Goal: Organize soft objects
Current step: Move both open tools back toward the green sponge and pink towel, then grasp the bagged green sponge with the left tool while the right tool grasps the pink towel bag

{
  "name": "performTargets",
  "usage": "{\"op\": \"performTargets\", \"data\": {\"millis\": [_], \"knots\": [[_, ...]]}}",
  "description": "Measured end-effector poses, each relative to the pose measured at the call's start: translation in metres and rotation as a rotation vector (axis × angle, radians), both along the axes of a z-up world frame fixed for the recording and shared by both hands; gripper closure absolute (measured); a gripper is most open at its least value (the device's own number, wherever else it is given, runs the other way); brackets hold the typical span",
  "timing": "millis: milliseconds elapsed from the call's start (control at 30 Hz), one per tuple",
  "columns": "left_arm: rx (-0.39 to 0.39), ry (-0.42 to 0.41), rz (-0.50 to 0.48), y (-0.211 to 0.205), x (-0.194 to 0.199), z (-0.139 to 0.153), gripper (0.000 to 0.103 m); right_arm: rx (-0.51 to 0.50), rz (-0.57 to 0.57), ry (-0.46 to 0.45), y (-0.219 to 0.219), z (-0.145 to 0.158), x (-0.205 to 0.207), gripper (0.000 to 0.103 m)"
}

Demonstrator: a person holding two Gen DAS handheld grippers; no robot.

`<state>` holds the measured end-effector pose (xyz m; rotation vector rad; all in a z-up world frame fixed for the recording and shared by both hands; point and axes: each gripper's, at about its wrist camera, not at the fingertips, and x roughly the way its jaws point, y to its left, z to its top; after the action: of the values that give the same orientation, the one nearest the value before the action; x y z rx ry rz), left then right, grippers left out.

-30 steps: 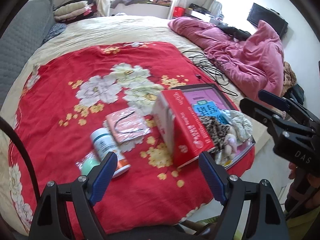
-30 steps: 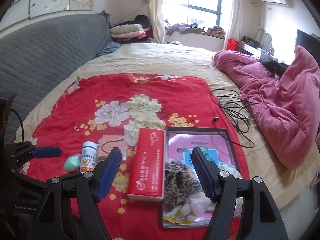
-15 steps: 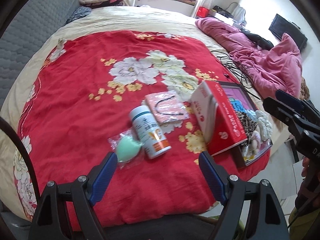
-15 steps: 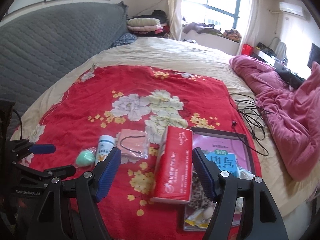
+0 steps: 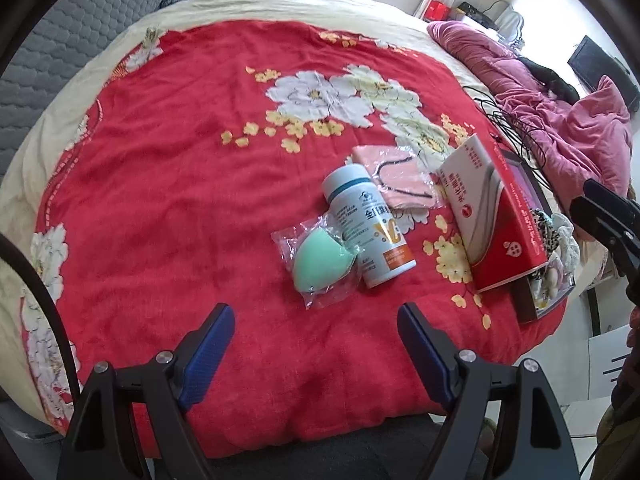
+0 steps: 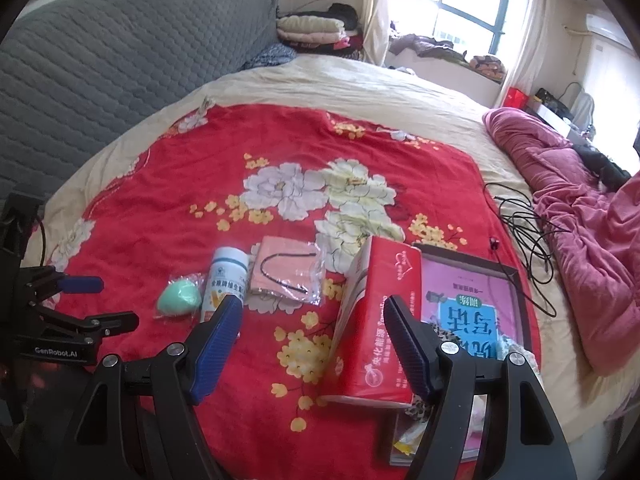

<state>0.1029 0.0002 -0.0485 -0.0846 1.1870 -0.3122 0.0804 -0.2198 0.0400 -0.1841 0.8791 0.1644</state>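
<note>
Window (image 6: 460, 8) shows from the right wrist only.

sponge (image 5: 320, 259): 1 | bottle (image 5: 366, 227): 1 | pink pouch (image 5: 402, 180): 1 | tissue pack (image 6: 378, 320): 1 | tray (image 6: 516, 280): 1

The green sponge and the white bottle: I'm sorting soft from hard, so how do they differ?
The green sponge is egg-shaped and sealed in a clear bag; the white bottle is a printed cylinder with no wrap. The sponge is shorter, the bottle longer. Both lie side by side on the red blanket, touching neither gripper.
</note>
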Motion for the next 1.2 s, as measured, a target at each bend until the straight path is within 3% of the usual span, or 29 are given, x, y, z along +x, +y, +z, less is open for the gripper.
{"op": "performTargets", "data": {"millis": [367,533,733,1000,1200], "knots": [[0.018,0.065,-0.005,-0.012,0.033,-0.039,0.020,-0.058,0.076,0.058,0.010,-0.025,0.030,0.029],[0.009,0.070,-0.004,-0.011,0.043,-0.047,0.020,-0.200,0.229,0.121,0.026,-0.048,0.057,0.028],[-0.023,0.085,0.009,-0.006,0.056,-0.056,0.021,-0.390,0.436,0.198,0.058,-0.097,0.079,0.026],[-0.062,0.105,-0.003,-0.009,0.067,-0.063,0.023,-0.510,0.466,0.247,0.078,-0.154,0.103,0.026],[-0.069,0.113,-0.013,-0.009,0.071,-0.067,0.023,-0.527,0.464,0.233,0.082,-0.165,0.120,0.028]]}}
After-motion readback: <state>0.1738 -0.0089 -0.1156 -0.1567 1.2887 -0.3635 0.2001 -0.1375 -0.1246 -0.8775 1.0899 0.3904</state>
